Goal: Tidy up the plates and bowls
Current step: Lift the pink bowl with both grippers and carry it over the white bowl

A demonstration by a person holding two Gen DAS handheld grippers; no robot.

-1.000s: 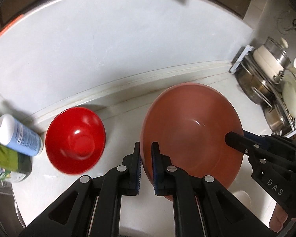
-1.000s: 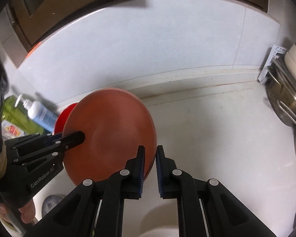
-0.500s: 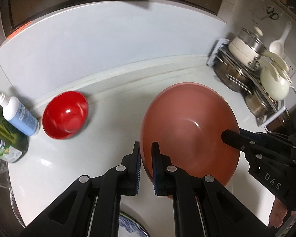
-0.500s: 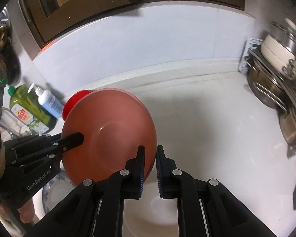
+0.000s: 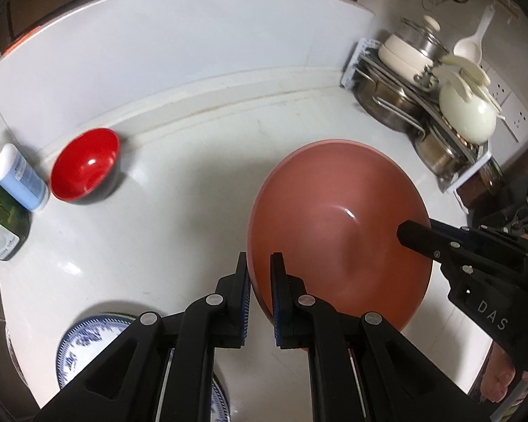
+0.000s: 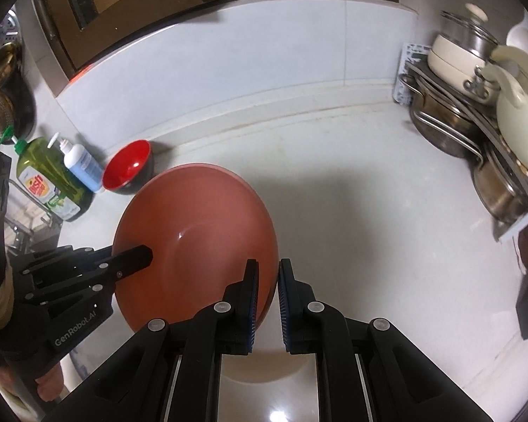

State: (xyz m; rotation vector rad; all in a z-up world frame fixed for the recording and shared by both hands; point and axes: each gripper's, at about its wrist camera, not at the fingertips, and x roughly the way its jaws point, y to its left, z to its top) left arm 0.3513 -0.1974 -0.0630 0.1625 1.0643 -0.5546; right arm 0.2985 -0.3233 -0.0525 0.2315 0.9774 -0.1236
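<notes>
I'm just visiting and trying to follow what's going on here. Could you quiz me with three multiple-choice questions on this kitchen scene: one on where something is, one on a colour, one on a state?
1. Where is the red bowl?
A. in the pot rack
B. on the counter beside the bottles
C. stacked in the big bowl

2. What colour is the plate's pattern?
A. blue
B. green
C. yellow

3. How is the big bowl held?
A. by one hand-held gripper
B. by nothing, it lies flat on the counter
C. by both hand-held grippers, one on each side of the rim

Answers: 1 B, it stands next to the blue bottle. 2 A, blue on white shows at the lower edge. 3 C, the left gripper and the right gripper each clamp the rim.
</notes>
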